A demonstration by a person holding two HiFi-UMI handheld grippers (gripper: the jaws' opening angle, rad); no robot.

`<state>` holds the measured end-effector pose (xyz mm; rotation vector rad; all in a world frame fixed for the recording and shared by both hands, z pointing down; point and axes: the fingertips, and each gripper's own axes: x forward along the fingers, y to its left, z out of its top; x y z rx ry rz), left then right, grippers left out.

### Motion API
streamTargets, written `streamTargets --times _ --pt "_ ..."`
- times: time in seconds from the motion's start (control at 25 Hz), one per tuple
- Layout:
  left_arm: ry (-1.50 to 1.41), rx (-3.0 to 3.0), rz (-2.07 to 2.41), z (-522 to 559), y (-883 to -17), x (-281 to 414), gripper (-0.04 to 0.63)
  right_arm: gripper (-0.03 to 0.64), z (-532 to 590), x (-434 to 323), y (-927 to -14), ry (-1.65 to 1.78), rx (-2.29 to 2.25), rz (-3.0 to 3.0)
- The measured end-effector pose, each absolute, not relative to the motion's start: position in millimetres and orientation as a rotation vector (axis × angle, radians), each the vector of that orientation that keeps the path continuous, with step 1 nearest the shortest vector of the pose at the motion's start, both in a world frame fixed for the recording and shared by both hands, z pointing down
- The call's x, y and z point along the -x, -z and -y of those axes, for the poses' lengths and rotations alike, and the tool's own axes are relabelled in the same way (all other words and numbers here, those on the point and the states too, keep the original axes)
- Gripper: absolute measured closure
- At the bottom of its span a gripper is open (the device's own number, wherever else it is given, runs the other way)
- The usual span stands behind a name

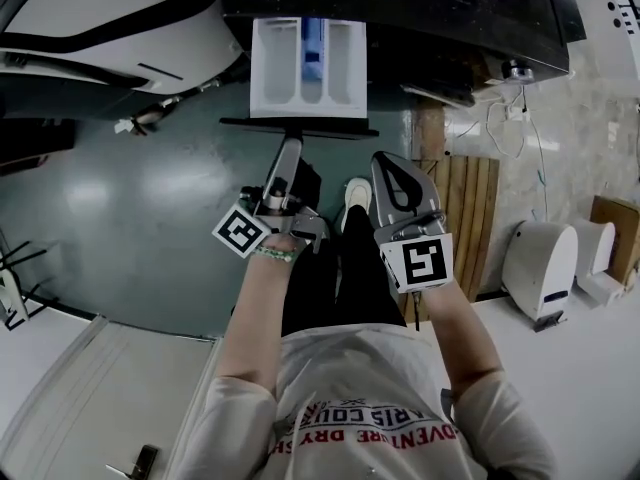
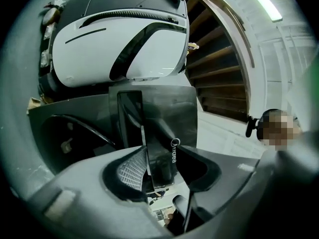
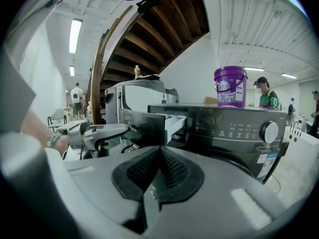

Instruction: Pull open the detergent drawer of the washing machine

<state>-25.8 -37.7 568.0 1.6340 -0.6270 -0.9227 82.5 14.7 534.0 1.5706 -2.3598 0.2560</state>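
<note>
Clamping drawer point(image 2: 167, 116), left tool point(image 2: 162, 166), compartments point(image 1: 310, 63) overhead only

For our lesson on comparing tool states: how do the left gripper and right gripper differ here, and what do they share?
The left gripper has its fingers closed on the drawer front; the right gripper has its fingers together on nothing. The left gripper reaches that pulled-out front; the right gripper stops short, beside it. Both point toward the washing machine.
</note>
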Motion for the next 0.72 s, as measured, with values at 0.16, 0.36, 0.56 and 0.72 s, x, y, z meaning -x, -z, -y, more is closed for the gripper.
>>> streamTargets --times 0.16,0.36,0.56,0.72 --pt "0.850 -1.642 0.689 25.8 -570.3 30.9 0.602 0.617 -21.8 -76.0 -521.6 -0.214 -1.582 2.363" --pt "0.788 -1.734 0.688 8.6 -547.5 36.2 0.604 0.617 -32.1 -65.1 -498.3 -0.173 -1.610 2.372" --pt "0.672 -1.936 0.736 -1.1 -505.6 46.2 0.604 0.617 -47.2 -61.7 -470.1 -0.149 -1.639 2.364" --pt "0.581 -2.139 0.737 -11.5 -466.3 47.7 0.604 0.617 -60.5 -52.5 -435.0 -0.079 -1.614 2.384"
